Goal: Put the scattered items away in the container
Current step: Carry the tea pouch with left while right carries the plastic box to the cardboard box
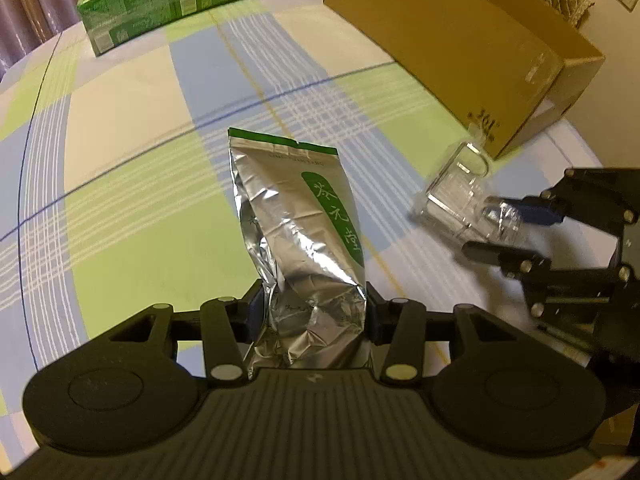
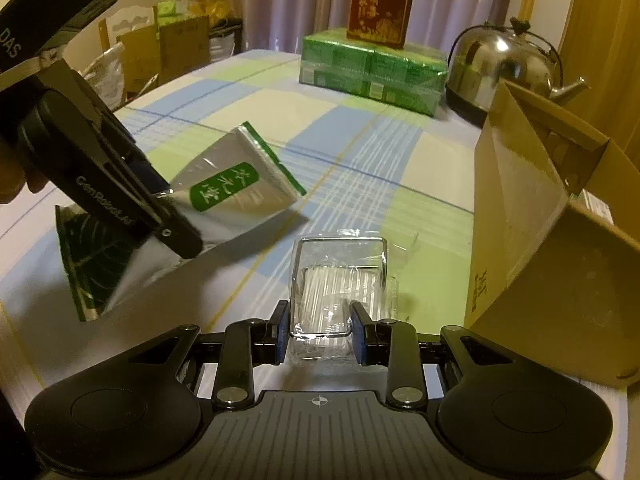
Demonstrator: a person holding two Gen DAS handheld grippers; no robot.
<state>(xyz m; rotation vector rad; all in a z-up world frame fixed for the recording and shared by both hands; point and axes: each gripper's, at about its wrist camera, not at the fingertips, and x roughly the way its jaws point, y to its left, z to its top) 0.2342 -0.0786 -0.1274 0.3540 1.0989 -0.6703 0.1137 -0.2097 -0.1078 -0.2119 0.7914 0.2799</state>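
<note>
A silver foil pouch [image 1: 296,216] with a green label is clamped at its lower part by my left gripper [image 1: 316,308], which is shut on it. The right wrist view shows this pouch [image 2: 236,188] tilted above the checked tablecloth in the left gripper [image 2: 168,208]. My right gripper [image 2: 320,336] is shut on a clear plastic box [image 2: 340,276] with white sticks inside. In the left wrist view that clear box [image 1: 456,196] sits in the right gripper [image 1: 504,228] beside the cardboard box [image 1: 460,40]. The open cardboard box [image 2: 540,240] stands just right of the clear box.
A stack of green packs [image 2: 372,68] with a red carton [image 2: 380,4] on top stands at the table's far side. Beside it is a steel kettle [image 2: 504,60]. The green packs [image 1: 160,0] also show at the far left. Chairs and cartons stand beyond the table.
</note>
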